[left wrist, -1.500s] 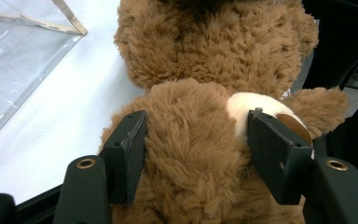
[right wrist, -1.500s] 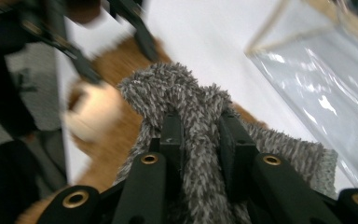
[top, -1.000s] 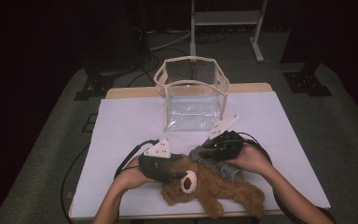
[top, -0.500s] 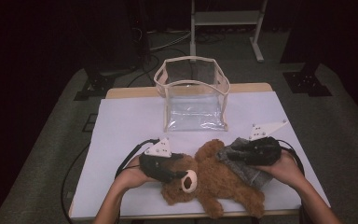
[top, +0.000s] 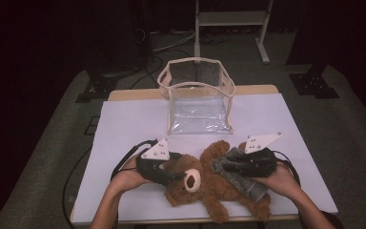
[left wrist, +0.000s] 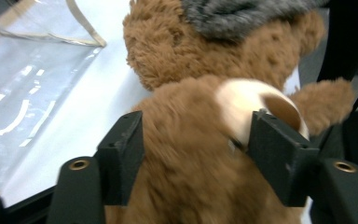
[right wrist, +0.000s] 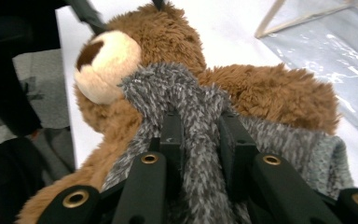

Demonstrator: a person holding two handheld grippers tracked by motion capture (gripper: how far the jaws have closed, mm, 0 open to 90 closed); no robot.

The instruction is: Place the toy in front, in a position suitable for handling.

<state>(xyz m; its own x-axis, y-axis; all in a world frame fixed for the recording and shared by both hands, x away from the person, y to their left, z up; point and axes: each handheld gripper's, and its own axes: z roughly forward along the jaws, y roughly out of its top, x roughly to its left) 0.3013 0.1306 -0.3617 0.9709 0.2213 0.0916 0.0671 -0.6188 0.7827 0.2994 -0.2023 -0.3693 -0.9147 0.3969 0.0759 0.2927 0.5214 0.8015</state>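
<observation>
While clamped on grey cloth (right wrist: 200, 116) at lower right, right gripper (right wrist: 200, 135) sits nearer bear's (top: 205, 183) body. Left gripper (left wrist: 193, 149): jaws just opening, straddling bear's head, lower centre, long axis left-right.

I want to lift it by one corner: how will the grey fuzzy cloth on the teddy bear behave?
The grey fuzzy cloth probably hangs limp: it bunches between the right gripper jaws. It looks light, draping over the teddy bear. Its shaggy pile should resist slipping.
</observation>
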